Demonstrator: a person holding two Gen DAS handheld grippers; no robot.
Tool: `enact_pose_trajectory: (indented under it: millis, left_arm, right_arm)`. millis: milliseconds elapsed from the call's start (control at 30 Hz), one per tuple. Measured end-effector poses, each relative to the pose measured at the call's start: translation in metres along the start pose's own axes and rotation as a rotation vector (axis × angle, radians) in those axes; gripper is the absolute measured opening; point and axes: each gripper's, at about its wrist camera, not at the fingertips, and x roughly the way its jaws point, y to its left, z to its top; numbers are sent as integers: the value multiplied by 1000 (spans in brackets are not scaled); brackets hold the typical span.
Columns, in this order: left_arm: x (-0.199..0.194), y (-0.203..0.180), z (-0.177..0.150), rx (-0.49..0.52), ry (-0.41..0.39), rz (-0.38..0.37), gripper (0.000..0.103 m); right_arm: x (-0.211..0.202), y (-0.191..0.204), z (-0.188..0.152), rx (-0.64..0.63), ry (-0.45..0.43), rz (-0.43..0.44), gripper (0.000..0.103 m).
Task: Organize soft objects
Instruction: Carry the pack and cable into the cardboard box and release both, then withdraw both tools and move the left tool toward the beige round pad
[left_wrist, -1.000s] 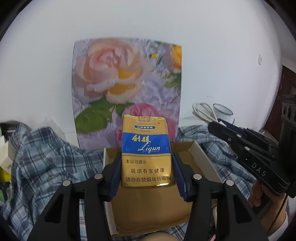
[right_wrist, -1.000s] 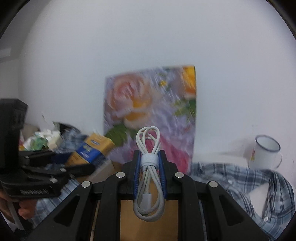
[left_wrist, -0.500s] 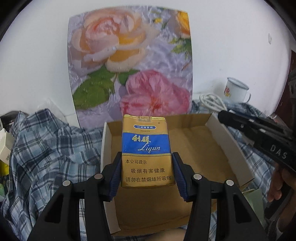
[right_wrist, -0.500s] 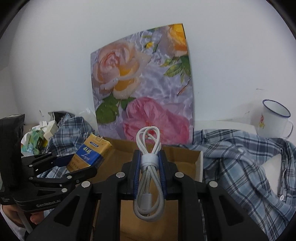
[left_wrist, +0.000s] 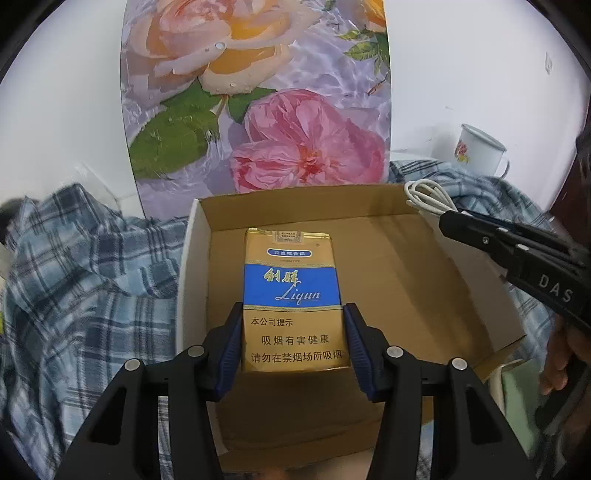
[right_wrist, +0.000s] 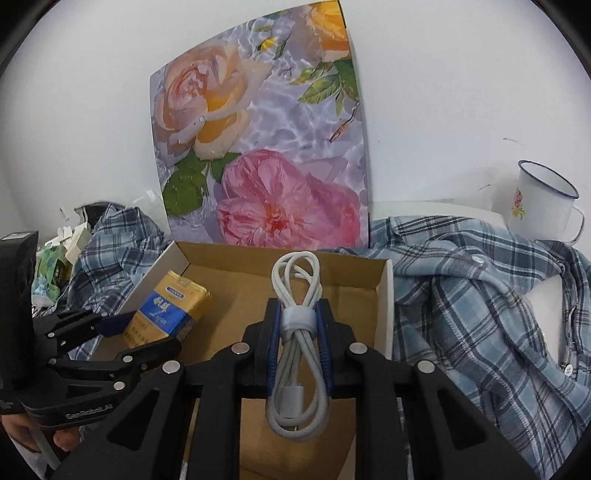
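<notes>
Gold and blue paper wraps the soft cigarette pack (left_wrist: 293, 301), which is clamped by its lower half between the jaws of the left gripper (left_wrist: 293, 341); its top end reaches forward of the jaws, over the floor of the cardboard box (left_wrist: 424, 280). The right gripper (right_wrist: 297, 349) is clenched on a coiled white cable (right_wrist: 297, 332), held at its band, with loops sticking out ahead of and behind the jaws. The cable hangs above the right part of the box, and the pack above the left part.

The step in hand appears to be setting both things down inside the box. It is best done by lowering each until it rests on the cardboard before the jaws are released, so that nothing drops or bounces. The pack is soft, so no harder squeeze should be given, and it is best laid flat near the left wall. The cable should be set well to the right of the pack, clear of the right wall, so that its loops do not catch on the rim. The two grippers are near each other and should be kept apart while the jaws are drawn back.

Beyond and to both sides of the jaws, a blue checked shirt (right_wrist: 480, 314) is spread over the bench around the box. A flower picture (right_wrist: 258, 147) leans against a white wall (right_wrist: 461, 92) behind the box. An enamel mug (right_wrist: 541, 203) stands far to the right. Small packets (right_wrist: 51, 266) lie crumpled at the far left.
</notes>
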Motion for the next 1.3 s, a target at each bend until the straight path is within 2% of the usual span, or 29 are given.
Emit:
enact_pose_trajectory:
  millis: [67, 300, 367, 433, 467, 533, 567, 600, 733, 800, 1300]
  left_arm:
    - [1, -3, 0, 26, -4, 35, 54]
    - [2, -8, 0, 36, -15, 36, 56]
    - [1, -8, 0, 37, -18, 34, 64]
    - [-1, -7, 1, 40, -30, 54, 99]
    - [-2, -7, 1, 36, -40, 56, 103]
    - [-5, -4, 2, 23, -54, 56, 103]
    - [-7, -3, 2, 16, -73, 52, 103]
    - [-9, -2, 3, 12, -84, 49, 103]
    - [-12, 1, 3, 8, -99, 66, 103]
    - [-13, 2, 3, 3, -103, 65, 103]
    - [-29, 3, 9, -1, -160, 58, 103]
  right_arm:
    - [2, 2, -1, -8, 8, 0, 18]
    - [4, 5, -2, -20, 18, -4, 18]
    - [5, 5, -2, -28, 23, -6, 18]
    - [5, 5, -1, -38, 20, -21, 18]
    - [5, 5, -1, -40, 22, -22, 20]
    - [3, 6, 0, -46, 17, -33, 40]
    - [1, 6, 1, -47, 9, -38, 74]
    - [-2, 7, 1, -45, -8, -45, 94]
    - [-14, 9, 6, -52, -55, -48, 96]
    - [-16, 10, 7, -60, -65, -58, 102]
    - [-25, 16, 10, -90, -100, -58, 102]
